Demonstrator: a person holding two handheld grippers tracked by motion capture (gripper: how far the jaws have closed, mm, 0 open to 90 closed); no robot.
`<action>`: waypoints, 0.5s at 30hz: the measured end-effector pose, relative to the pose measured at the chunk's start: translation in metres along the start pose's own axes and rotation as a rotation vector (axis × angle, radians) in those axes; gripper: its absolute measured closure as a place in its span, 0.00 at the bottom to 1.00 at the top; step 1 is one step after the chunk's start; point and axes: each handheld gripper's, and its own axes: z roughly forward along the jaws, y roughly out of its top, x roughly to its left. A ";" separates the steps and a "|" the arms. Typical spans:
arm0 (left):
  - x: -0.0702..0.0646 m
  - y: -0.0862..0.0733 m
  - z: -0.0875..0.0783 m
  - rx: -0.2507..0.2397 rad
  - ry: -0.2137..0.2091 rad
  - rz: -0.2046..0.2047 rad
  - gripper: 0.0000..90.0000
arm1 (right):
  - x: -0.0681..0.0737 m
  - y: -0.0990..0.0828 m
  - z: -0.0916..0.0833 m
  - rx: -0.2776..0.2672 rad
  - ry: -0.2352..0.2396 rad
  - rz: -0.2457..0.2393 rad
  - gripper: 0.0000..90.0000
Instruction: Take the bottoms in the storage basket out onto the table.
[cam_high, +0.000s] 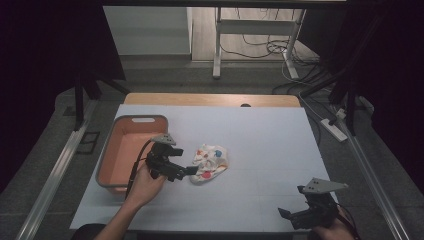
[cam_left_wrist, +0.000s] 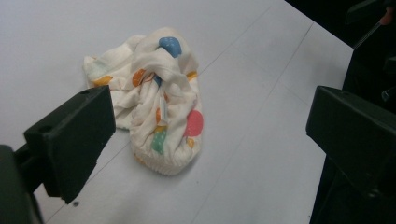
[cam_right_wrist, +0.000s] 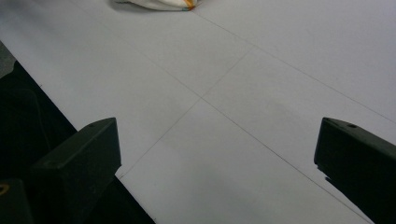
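Item: crumpled cloth (cam_left_wrist: 154, 100), lying on the table (cam_high: 260, 150) just ahead of my left gripper (cam_high: 192, 170), whose jaws stand wide apart and hold nothing. My right gripper (cam_high: 285, 212), also wide and empty, sits well apart from it, so the left is nearer.

A small white cloth (cam_high: 210, 163) with orange, blue and red spots lies crumpled in a loose heap. It rests on the white table, just right of my left gripper (cam_high: 189, 171), whose jaws stand wide apart.
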 end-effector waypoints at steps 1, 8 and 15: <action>0.000 0.000 -0.001 -0.001 0.001 0.000 0.03 | 0.000 0.000 0.000 0.000 0.000 0.000 0.01; 0.000 -0.005 -0.008 -0.009 0.006 -0.003 0.03 | 0.000 0.000 0.000 0.001 -0.001 0.000 0.01; 0.000 -0.010 -0.014 -0.019 0.013 -0.006 0.03 | 0.000 0.000 0.000 0.002 -0.001 0.002 0.01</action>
